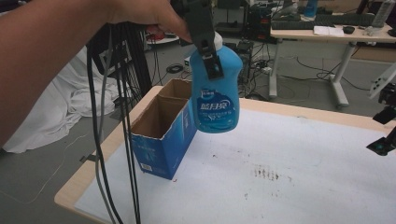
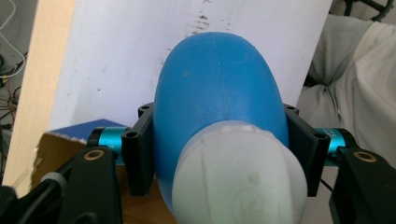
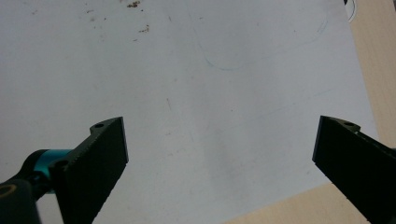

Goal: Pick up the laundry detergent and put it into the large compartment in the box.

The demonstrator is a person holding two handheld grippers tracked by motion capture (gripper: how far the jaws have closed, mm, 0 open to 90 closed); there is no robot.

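A blue detergent bottle [image 1: 215, 93] with a white cap hangs in the air above the table, next to an open blue cardboard box [image 1: 161, 135]. My left gripper [image 1: 211, 58] is shut on the bottle's upper body just under the cap, held from above by a hand. In the left gripper view the two black jaws press on either side of the bottle [image 2: 219, 93], with the white cap [image 2: 240, 177] nearest the camera and the box [image 2: 56, 149] below left. At the table's right edge my right gripper [image 1: 385, 137] stands open with nothing in it; its jaws [image 3: 219, 163] are wide apart over the white sheet.
A white sheet [image 1: 289, 158] with dark smudges covers the wooden table [image 1: 74, 186]. Cables [image 1: 126, 140] hang down at the left in front of the box. White cloth [image 1: 70, 107] lies on the floor at left, and a desk [image 1: 327, 32] stands behind.
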